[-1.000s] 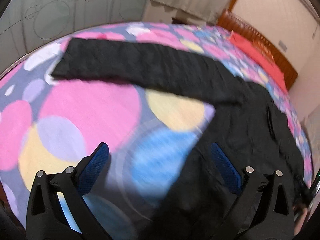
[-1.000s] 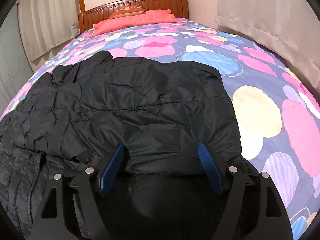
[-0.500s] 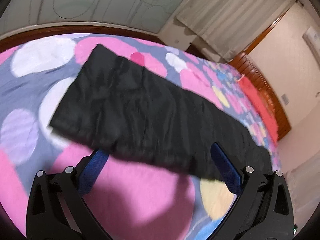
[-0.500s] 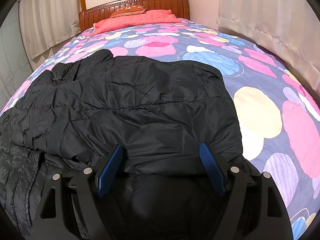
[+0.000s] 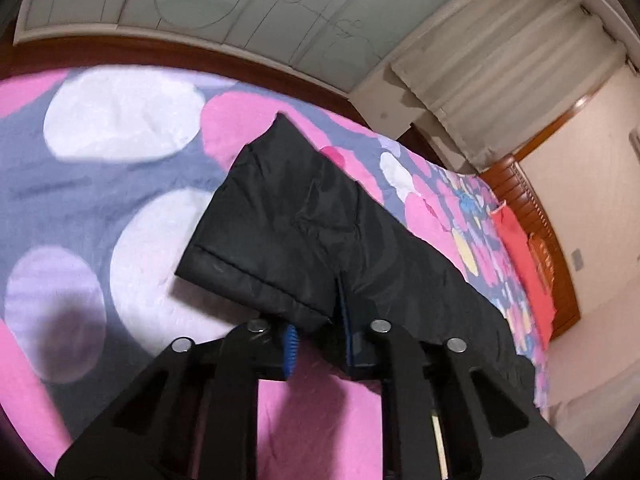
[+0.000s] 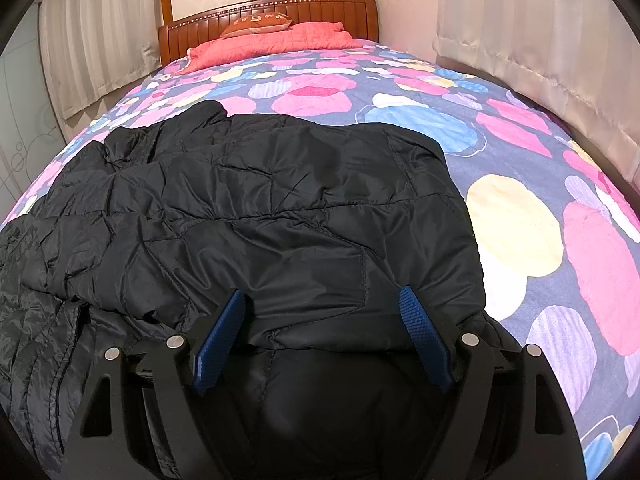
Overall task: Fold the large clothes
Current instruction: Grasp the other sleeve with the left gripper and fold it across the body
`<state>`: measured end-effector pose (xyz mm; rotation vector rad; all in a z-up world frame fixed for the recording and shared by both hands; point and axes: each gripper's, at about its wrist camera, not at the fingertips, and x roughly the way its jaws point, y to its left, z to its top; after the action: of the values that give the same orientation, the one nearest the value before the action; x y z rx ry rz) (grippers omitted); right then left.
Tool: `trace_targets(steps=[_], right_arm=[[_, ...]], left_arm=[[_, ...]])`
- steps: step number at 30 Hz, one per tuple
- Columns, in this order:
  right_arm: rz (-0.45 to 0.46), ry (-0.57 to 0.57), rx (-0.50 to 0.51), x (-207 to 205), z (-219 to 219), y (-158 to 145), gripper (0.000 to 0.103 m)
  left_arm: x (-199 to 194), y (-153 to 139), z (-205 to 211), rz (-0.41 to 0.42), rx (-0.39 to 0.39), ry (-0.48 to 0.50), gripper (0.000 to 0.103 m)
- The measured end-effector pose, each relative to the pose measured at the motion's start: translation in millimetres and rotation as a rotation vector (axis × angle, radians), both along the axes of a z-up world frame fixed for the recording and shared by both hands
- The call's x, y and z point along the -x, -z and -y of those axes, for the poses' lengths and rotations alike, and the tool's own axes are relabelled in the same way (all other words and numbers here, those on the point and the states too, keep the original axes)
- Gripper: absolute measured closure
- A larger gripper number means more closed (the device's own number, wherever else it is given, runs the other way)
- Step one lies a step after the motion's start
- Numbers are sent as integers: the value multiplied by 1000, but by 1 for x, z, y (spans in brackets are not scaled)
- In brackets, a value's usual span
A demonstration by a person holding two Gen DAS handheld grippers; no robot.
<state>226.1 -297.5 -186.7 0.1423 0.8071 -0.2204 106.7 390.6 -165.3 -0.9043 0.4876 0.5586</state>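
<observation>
While the left hand-held gripper [image 5: 318, 338] pinches the black jacket's sleeve [image 5: 280, 220], the right hand-held gripper [image 6: 322, 336] hangs spread over the jacket [image 6: 260, 208] on the bed [image 6: 520, 200]

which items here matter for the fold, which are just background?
Job:
- black quilted puffer jacket spread on the bed
- its black sleeve, pinched near the cuff
- left gripper, shut on the sleeve
- right gripper, open over the jacket

Background:
- spotted multicolour bedsheet
- coral quilted blanket
- orange pillow
- wooden headboard
- cream curtains

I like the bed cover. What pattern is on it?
Big colourful circles on grey-blue bedspread, clearest in the right wrist view.
</observation>
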Motion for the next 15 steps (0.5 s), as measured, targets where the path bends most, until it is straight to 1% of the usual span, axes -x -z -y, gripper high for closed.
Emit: trace_targets(steps=[3,4,6,7,10,11,13,15], right_arm=[[4,0,-1,0,0,-2,24],[5,0,-1,1,1,-3,24],[7,-1,-4,1,1,-3,24],[8,-1,-5,1,2,-3,24],[13,-2,-10,1,3,-3,24],[15,-2,-13,1,3,-3,24],[19,-3,-18,1,5,-3,24],[22,-3,-23,2,5,-3,24]], left_arm=[[-10,-23,16,-15,-94,29,93],[-13,-32,24,-10,-134,44,93],[-23,-46,37,10,-187,81,93],[-29,-57,50,27,-221,113,93],[-50,-81,85,54,-281,206,93],[-57,-85,94,55,-292,230,93],[-74,-96,124,55,-332,301,93],[-84,-101,152,52,-373,356,93]])
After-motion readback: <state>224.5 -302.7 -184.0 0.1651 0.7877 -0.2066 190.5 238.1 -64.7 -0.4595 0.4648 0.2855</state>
